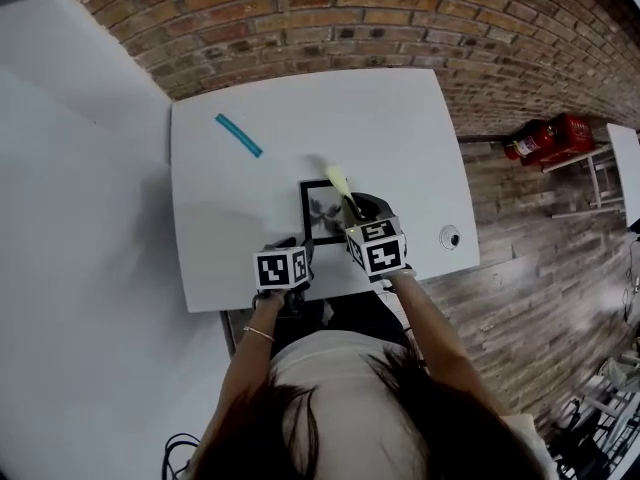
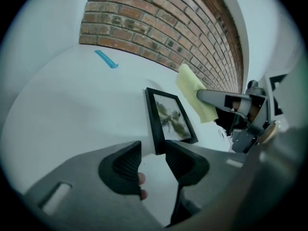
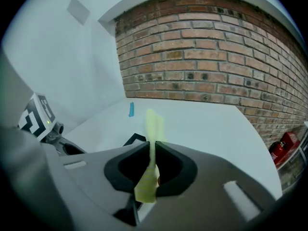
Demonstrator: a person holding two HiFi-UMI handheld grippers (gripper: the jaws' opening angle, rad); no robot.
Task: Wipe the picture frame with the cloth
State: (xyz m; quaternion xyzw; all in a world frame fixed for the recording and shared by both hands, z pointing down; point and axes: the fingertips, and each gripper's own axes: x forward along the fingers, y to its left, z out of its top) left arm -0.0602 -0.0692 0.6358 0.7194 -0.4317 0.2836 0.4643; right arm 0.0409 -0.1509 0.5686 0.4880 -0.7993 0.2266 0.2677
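A black picture frame [image 1: 322, 211] with a grey print lies on the white table [image 1: 230, 228] near its front edge. My left gripper [image 2: 153, 150] stands at the frame's [image 2: 169, 119] near left corner. The corner sits between the jaw tips, with a strip of table showing between the left pad and the frame. My right gripper [image 3: 151, 150] is shut on a pale yellow cloth [image 3: 154, 124]. It holds the cloth [image 1: 338, 181] in the air over the frame's right side, and the cloth's free end sticks up past the jaws.
A teal strip [image 1: 238, 135] lies at the table's far left. A small round fitting [image 1: 450, 236] sits near the table's right edge. A brick wall [image 1: 400, 18] runs behind the table. A red fire extinguisher [image 1: 545, 138] lies on the floor to the right.
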